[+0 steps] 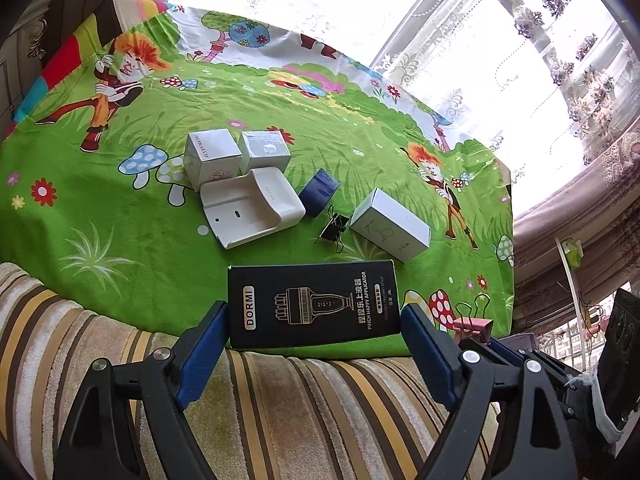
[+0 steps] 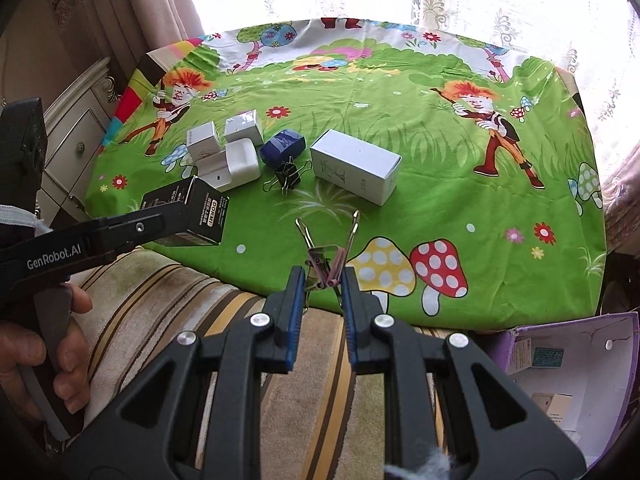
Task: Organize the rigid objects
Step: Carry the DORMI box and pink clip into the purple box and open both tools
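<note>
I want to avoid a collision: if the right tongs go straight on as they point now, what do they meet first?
Probably the green cloth itself; the right tongs, shut on the pink binder clip, aim between the black binder clip and white box. Depth is unclear.

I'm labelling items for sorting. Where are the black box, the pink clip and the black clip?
black box (image 1: 312,304): left wrist view, on its printed top face.
pink clip (image 2: 326,264): right wrist view, on its pink body between the pads.
black clip (image 2: 289,174): right wrist view, on its black body.
</note>
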A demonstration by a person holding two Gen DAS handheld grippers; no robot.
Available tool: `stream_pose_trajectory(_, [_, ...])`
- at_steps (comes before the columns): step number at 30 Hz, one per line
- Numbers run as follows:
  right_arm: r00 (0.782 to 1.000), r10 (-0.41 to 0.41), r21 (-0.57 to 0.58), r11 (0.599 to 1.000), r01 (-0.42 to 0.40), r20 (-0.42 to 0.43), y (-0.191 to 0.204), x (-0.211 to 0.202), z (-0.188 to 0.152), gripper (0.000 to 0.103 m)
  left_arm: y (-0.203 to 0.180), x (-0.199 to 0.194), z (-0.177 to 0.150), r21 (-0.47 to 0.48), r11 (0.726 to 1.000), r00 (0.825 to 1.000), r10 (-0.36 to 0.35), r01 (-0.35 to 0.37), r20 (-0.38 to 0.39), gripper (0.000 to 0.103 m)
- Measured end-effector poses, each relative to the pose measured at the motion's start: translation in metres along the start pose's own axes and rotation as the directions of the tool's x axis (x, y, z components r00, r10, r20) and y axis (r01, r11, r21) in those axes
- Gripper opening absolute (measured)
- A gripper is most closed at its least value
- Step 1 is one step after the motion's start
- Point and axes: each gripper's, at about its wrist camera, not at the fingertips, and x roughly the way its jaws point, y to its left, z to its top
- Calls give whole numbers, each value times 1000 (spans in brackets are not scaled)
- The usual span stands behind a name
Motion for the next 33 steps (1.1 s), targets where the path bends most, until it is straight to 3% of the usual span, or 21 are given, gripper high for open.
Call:
stream_pose_trajectory(20, [996, 29, 83, 996, -36, 86, -13, -56, -49, 22, -42, -32, -25, 105, 986, 990, -134, 130, 32, 86])
stream_pose_trajectory(33, [990, 36, 154, 986, -58, 139, -35, -83, -82, 22, -67, -37, -40, 169, 972, 985, -169, 165, 14, 86])
